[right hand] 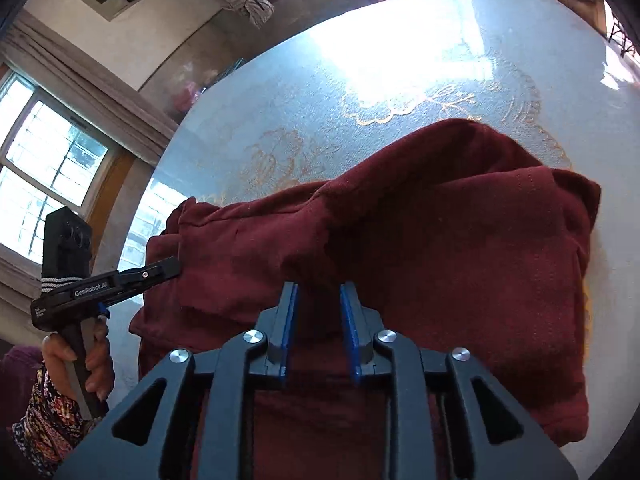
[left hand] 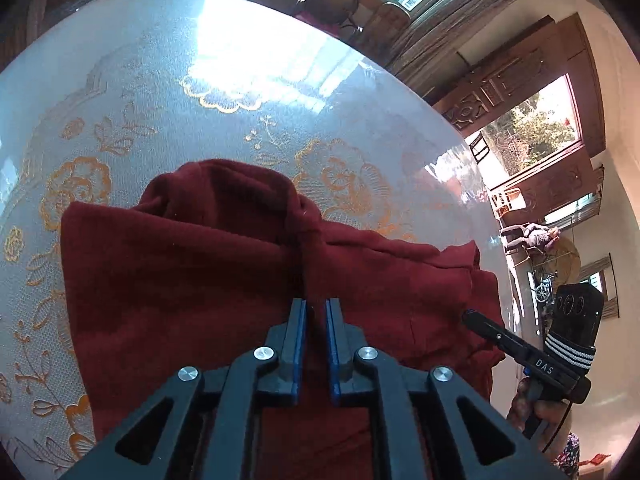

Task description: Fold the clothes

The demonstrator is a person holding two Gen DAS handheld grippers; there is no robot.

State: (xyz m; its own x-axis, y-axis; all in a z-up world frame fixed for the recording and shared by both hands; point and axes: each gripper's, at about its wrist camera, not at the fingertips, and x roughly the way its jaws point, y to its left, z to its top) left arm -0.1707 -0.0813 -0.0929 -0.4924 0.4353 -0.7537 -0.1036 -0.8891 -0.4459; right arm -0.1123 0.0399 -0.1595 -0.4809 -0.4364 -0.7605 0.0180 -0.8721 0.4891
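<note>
A dark red garment (left hand: 208,264) lies partly folded on the round table; it also shows in the right wrist view (right hand: 440,248). My left gripper (left hand: 316,304) is nearly closed and pinches a raised ridge of the red cloth between its blue pads. It shows from the side in the right wrist view (right hand: 168,268), at the garment's left edge. My right gripper (right hand: 318,290) has a fold of the cloth between its pads, with a wider gap. It appears in the left wrist view (left hand: 470,314) at the garment's right edge.
The round table (left hand: 240,100) has a white lace cover with orange flowers under glossy plastic, with bright glare at its far side. The table's edge (right hand: 168,152) curves close to the garment. A chair (left hand: 332,4) stands beyond the table.
</note>
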